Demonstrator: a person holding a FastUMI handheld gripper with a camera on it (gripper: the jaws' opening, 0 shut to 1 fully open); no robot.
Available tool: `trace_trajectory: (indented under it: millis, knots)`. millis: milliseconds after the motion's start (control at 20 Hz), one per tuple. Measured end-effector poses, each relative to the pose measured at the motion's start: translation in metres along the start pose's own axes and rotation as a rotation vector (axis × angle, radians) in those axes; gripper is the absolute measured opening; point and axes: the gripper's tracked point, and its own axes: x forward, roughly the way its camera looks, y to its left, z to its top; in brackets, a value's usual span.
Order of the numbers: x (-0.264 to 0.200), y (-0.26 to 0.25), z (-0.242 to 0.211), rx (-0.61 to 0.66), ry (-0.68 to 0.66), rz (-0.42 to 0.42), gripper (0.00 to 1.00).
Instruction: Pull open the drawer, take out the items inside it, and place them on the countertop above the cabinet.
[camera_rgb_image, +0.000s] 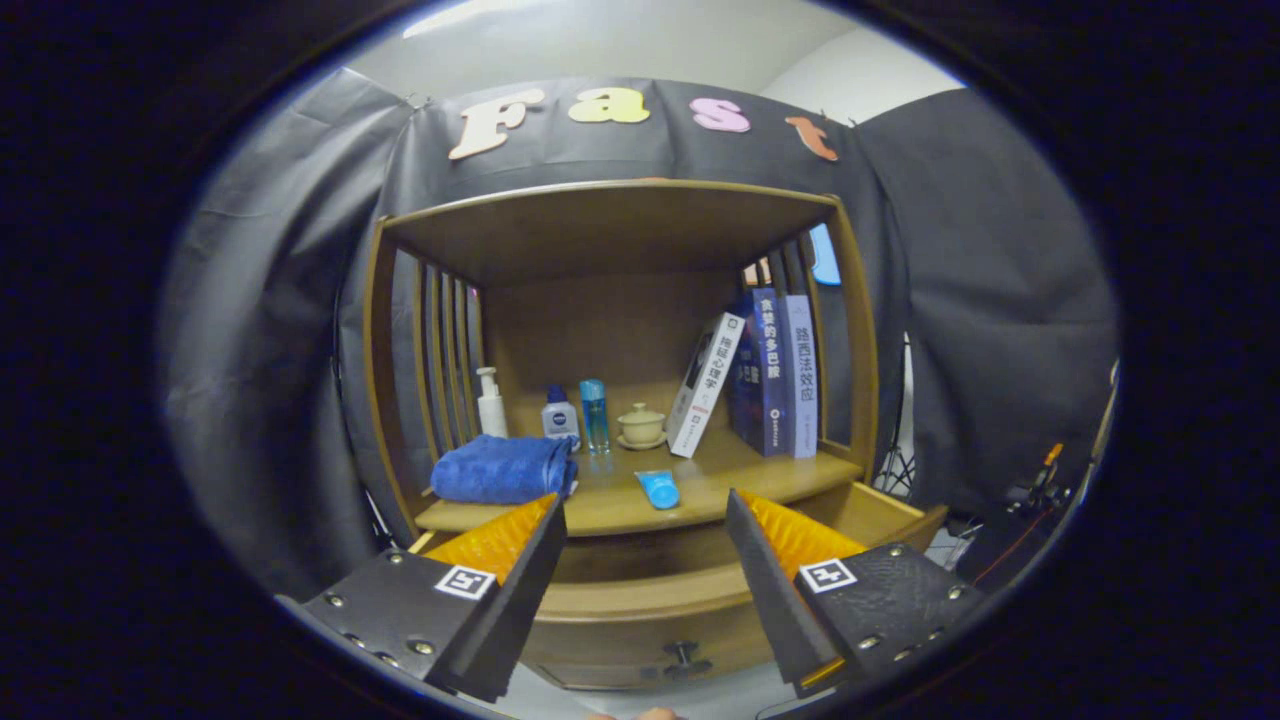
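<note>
Gripper view, lower centre of frame: gripper (645, 515), fingers spread wide, nothing held, ribbed pads facing inward.

Between and below the fingers: drawer (640, 615), pale wood, smooth curved front, small dark knob (685, 655) at centre bottom. Drawer stands pulled out; its interior is hidden by the front panel and fingers, so contents cannot be told. Judged stiff and sliding; the knob is the place to take hold.

Centre of frame, just beyond the fingertips: countertop (700, 480), flat varnished wood, inside a cabinet (375, 330) with slatted sides.

On it, left to right:
- blue towel (503, 468), folded, soft, likely light; pinch at a thick fold
- white pump bottle (490, 402), hard plastic
- small white bottle (560, 412)
- slim blue bottle (594, 413), probably slippery
- lidded ceramic cup (641, 425) on saucer, fragile
- blue tube (658, 490), lying flat, squashy; grip across the body
- books (765, 370), upright, one leaning, rigid
</note>
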Motion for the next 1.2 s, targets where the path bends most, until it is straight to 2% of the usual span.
trace_trajectory:
  millis: [300, 500, 750, 1100, 1200]
  knots:
    - [-0.021, -0.03, -0.051, 0.067, 0.052, -0.062, 0.97]
    - [-0.024, -0.038, -0.077, 0.078, 0.103, -0.07, 0.97]
    - [-0.009, -0.027, -0.097, 0.12, 0.139, -0.005, 0.97]
    - [0.009, 0.006, -0.108, 0.174, 0.155, 0.161, 0.99]
    - [0.01, 0.003, -0.108, 0.166, 0.151, 0.164, 0.99]
